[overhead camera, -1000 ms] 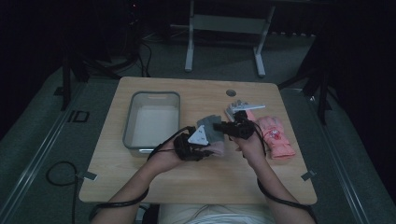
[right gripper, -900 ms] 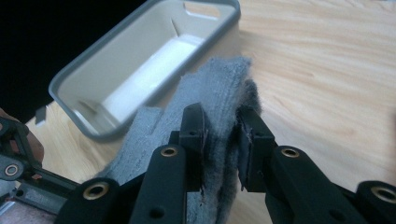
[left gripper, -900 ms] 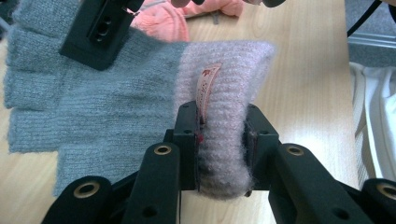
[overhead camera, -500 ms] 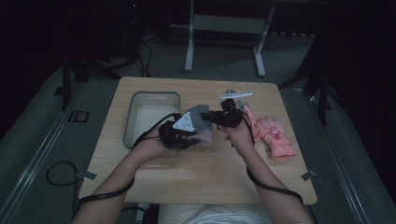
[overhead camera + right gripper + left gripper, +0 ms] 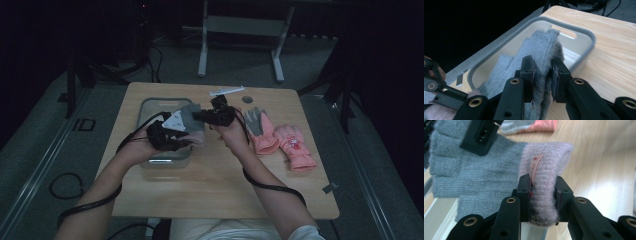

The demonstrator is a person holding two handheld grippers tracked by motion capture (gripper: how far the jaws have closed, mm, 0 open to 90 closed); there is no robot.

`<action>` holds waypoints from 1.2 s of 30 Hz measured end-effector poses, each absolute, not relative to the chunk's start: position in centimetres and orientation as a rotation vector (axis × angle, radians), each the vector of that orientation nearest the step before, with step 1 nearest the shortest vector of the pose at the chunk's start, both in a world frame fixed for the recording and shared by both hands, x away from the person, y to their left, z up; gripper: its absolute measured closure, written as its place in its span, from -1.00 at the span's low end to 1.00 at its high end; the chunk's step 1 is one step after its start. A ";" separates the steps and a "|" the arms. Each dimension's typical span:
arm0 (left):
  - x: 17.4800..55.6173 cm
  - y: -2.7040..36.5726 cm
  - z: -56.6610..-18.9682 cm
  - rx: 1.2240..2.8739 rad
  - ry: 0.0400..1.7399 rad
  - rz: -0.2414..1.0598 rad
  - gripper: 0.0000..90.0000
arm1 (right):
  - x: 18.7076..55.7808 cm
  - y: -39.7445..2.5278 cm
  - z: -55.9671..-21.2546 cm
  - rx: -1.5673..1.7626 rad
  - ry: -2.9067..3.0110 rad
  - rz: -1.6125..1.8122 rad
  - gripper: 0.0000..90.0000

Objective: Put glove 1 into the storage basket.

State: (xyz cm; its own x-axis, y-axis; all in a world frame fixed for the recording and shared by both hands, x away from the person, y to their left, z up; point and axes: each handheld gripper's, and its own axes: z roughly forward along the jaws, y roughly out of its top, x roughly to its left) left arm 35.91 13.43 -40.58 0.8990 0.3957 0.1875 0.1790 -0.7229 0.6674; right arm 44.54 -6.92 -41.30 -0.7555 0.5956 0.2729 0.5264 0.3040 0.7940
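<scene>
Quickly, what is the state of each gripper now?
Left gripper: closed on the pink cuff of the grey knitted glove.
Right gripper: closed on its grey finger end.

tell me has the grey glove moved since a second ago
Yes. The grey glove, held by both tools, has shifted left, from beside the tray to over it.

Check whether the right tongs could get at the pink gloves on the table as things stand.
Probably not yet: the right tongs are shut on the grey glove, also clamped by the left tongs. The pink gloves lie unobstructed beside that hand.
</scene>
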 end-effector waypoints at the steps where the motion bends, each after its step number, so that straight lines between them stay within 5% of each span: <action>1: 36.1 14.0 -40.7 2.387 0.415 0.424 0.58 | 44.8 -6.4 -41.4 1.061 2.479 1.461 0.66; 16: 39.4 20.1 -44.8 2.553 0.400 0.399 0.57 | 47.5 0.9 -46.1 1.109 2.534 1.420 0.66; 31: 42.7 19.7 -48.5 2.573 0.443 0.198 0.58 | 49.6 2.6 -48.7 1.189 2.608 1.205 0.62; 36: 43.3 19.3 -49.1 2.632 0.437 0.222 0.58 | 49.8 3.2 -48.4 1.139 2.660 1.062 0.42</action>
